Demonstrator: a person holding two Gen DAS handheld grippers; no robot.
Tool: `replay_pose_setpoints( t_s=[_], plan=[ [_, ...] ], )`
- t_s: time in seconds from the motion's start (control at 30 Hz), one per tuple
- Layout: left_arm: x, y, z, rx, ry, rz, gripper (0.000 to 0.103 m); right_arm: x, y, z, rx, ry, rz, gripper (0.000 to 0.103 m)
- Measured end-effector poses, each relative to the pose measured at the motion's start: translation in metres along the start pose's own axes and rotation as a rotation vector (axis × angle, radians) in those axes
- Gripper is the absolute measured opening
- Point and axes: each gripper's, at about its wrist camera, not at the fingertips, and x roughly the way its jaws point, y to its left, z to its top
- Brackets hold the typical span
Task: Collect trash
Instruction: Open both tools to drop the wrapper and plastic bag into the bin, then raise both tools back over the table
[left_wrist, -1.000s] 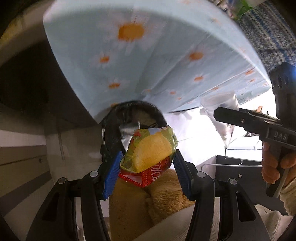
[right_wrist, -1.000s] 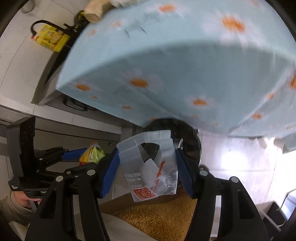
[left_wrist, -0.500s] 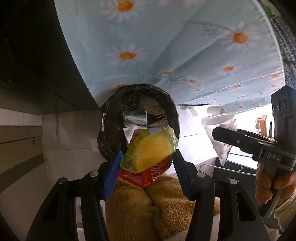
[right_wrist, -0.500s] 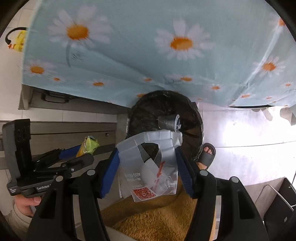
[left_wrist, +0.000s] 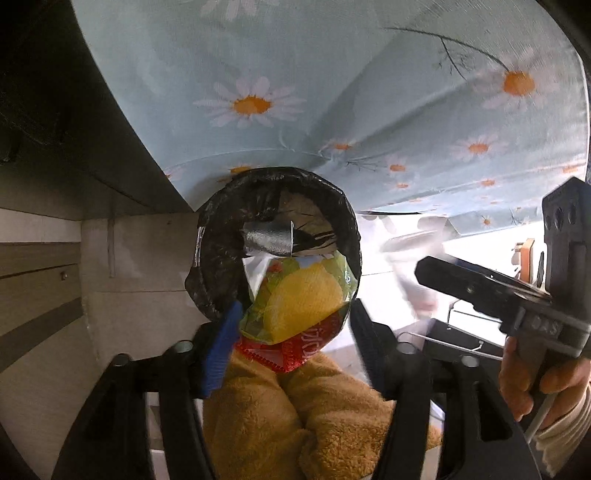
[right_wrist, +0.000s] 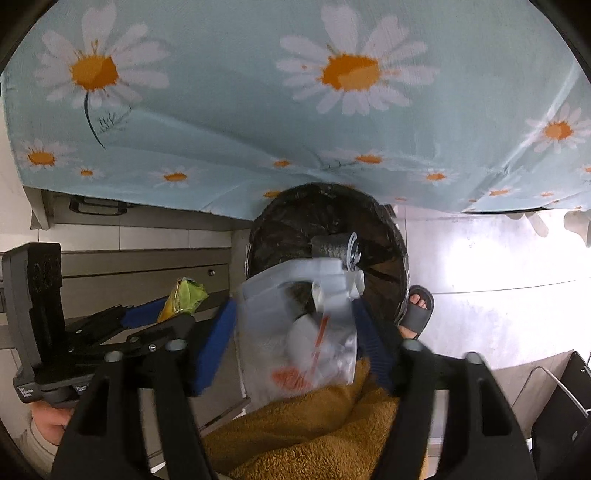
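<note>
My left gripper (left_wrist: 291, 332) is shut on a yellow-green snack bag with a red bottom (left_wrist: 299, 302), held just above the near rim of a round bin lined with a black bag (left_wrist: 207, 266). A silver can (left_wrist: 267, 239) lies in the bin. My right gripper (right_wrist: 293, 332) is shut on a clear plastic bag with red print (right_wrist: 303, 332), held over the same bin (right_wrist: 288, 229). The right gripper shows in the left wrist view (left_wrist: 480, 291), and the left gripper with its snack bag (right_wrist: 186, 293) shows at the left of the right wrist view.
A light blue daisy tablecloth (left_wrist: 332, 92) hangs over the far side of the bin. My legs in mustard fleece (left_wrist: 295, 424) are below the grippers. A foot in a grey slipper (right_wrist: 417, 310) stands right of the bin. Grey cabinets (right_wrist: 147, 269) are at the left.
Both grippers have come lower and closer to the bin, which now looks larger under the held bags. The clear plastic bag is blurred with motion.
</note>
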Motion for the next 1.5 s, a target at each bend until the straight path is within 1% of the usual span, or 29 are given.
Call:
replay_pose_setpoints(
  t_s=[0.03, 0.23, 0.4, 0.57, 0.83, 0.9, 0.93, 1.07, 1.2, 1.27, 1.37, 1.43, 1.5],
  plan=[
    [-0.001, -0.001, 0.001, -0.003, -0.011, 0.011, 0.072, -0.002, -0.002, 0.0, 0.008, -0.008, 0.0, 0.075],
    [-0.007, 0.0, 0.007, -0.015, -0.02, 0.023, 0.072, -0.01, -0.008, 0.0, 0.031, -0.015, -0.005, 0.075],
    [-0.02, -0.001, 0.009, -0.001, -0.036, 0.016, 0.072, -0.027, 0.001, -0.002, 0.026, -0.032, -0.024, 0.075],
    [-0.047, -0.006, 0.013, 0.032, -0.078, 0.025, 0.072, -0.051, 0.011, -0.005, 0.009, -0.083, -0.021, 0.075],
    [-0.085, -0.018, 0.007, 0.088, -0.121, 0.037, 0.072, -0.072, 0.024, -0.01, -0.049, -0.1, -0.02, 0.076],
    [-0.094, -0.019, 0.005, 0.098, -0.131, 0.042, 0.072, -0.08, 0.029, -0.011, -0.057, -0.118, -0.013, 0.076],
    [-0.101, -0.021, 0.004, 0.105, -0.148, 0.046, 0.072, -0.083, 0.032, -0.011, -0.058, -0.126, -0.011, 0.076],
    [-0.123, -0.023, 0.002, 0.123, -0.188, 0.04, 0.072, -0.096, 0.043, -0.009, -0.057, -0.147, 0.017, 0.076],
    [-0.144, -0.025, 0.005, 0.137, -0.228, 0.022, 0.072, -0.11, 0.06, -0.003, -0.078, -0.183, 0.022, 0.076],
    [-0.159, -0.029, 0.006, 0.164, -0.254, -0.006, 0.072, -0.116, 0.069, -0.002, -0.089, -0.201, 0.028, 0.076],
    [-0.174, -0.031, 0.007, 0.198, -0.288, -0.005, 0.072, -0.126, 0.082, 0.001, -0.11, -0.234, 0.024, 0.076],
    [-0.183, -0.031, 0.009, 0.214, -0.305, -0.015, 0.072, -0.136, 0.091, 0.004, -0.122, -0.261, 0.018, 0.08],
    [-0.192, -0.031, 0.011, 0.227, -0.324, -0.022, 0.072, -0.148, 0.1, 0.006, -0.133, -0.298, 0.005, 0.08]
  ],
)
